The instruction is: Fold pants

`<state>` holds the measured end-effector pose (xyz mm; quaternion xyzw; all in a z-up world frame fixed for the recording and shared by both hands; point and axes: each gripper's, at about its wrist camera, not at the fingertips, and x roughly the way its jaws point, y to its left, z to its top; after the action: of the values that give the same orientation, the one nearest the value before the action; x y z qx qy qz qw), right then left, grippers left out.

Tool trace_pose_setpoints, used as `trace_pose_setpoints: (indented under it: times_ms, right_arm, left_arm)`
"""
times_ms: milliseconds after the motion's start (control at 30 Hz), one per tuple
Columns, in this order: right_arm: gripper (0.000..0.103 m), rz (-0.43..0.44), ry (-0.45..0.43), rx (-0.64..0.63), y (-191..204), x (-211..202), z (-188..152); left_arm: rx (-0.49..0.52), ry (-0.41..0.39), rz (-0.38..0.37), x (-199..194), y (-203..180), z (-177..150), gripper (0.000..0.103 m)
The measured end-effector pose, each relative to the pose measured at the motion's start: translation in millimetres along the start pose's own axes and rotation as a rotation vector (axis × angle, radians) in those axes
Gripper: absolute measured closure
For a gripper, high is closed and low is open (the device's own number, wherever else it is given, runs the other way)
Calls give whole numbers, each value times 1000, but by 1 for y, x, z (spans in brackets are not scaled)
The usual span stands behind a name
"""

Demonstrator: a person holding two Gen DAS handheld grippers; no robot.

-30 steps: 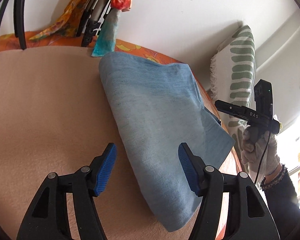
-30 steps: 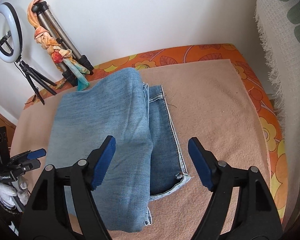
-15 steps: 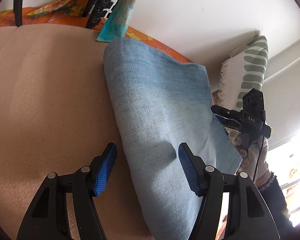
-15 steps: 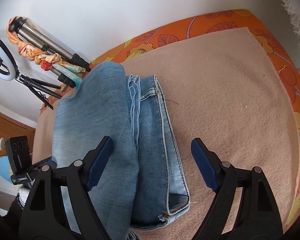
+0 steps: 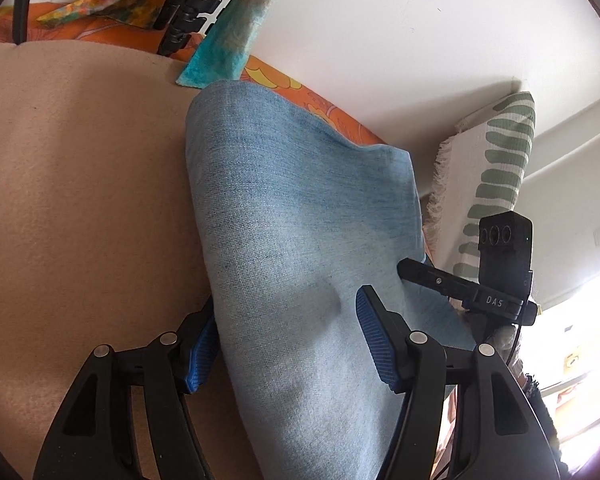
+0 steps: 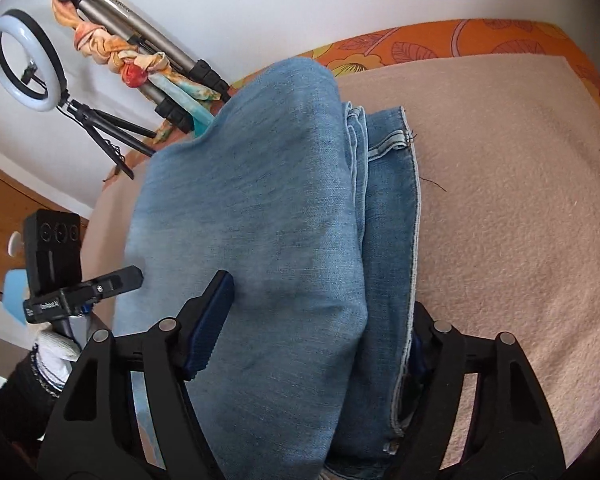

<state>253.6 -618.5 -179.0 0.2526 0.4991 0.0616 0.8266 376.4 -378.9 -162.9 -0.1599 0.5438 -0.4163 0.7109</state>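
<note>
While I look along my left claw [image 5: 288,340], I see the pants [image 5: 300,240] right in front of me. They are light blue jeans, folded into a thick pile on a soft tan blanket [image 5: 80,200]. My two blue pads are wide apart, one on each side of the pile. The left pad [image 5: 202,354] is tucked under the near edge of the pants, and the right pad [image 5: 376,344] sits on top of the cloth. They are not squeezing yet, so this claw is loose. Past the pants I can see my right claw [image 5: 410,270] poking in at the far side, touching the cloth. Behind it stands a white pillow [image 5: 496,160] with green stripes. At the top, by the white wall, there are black stand legs [image 5: 188,8] and a bright scarf [image 5: 224,48].

From my right claw [image 6: 316,324], the pants [image 6: 268,208] fill the middle of the view. The top fold is pale blue, and darker layers with a hem peek out on the right side. My left pad [image 6: 210,320] lies on top of the cloth. The other finger is down beside the pile, mostly hidden by the edge. The fingers are spread wide around the pants, not pinching. My left claw [image 6: 134,276] reaches in from the left. A ring light [image 6: 26,64] stands by the wall, next to a tripod [image 6: 140,40] with the scarf [image 6: 120,60] tied on it. The tan blanket [image 6: 520,200] lies over an orange flowery cover [image 6: 460,40].
</note>
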Motion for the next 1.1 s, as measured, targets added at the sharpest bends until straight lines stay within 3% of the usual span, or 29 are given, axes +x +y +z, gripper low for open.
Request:
trace_pose_setpoints:
  times_ms: [133,267,433,733,900,1100]
  right_arm:
    - [61,-38,-37,21,1,-12,-4]
    - [70,-112,-67,-23,16,-19,-7]
    - [77,-177,-130,-83,38,-38,-14]
    - [79,-235,-236,-143,60,-82,-26]
    - [79,-263,-284,-128,52,-99,-13]
    - [79,-302,-312,-93,35,-93,7]
  left_arm:
    - [47,-16,52,5,-8,1,54]
    - [142,-50,95,3,-22,-3,70]
    - [166,-75,77,-9,-27,0,86]
    - [307,-114,59,-26,-62,1,89]
    - [324,-119,41,-20,-80,15,89]
    - [366,-112,77,0,-103,33,89]
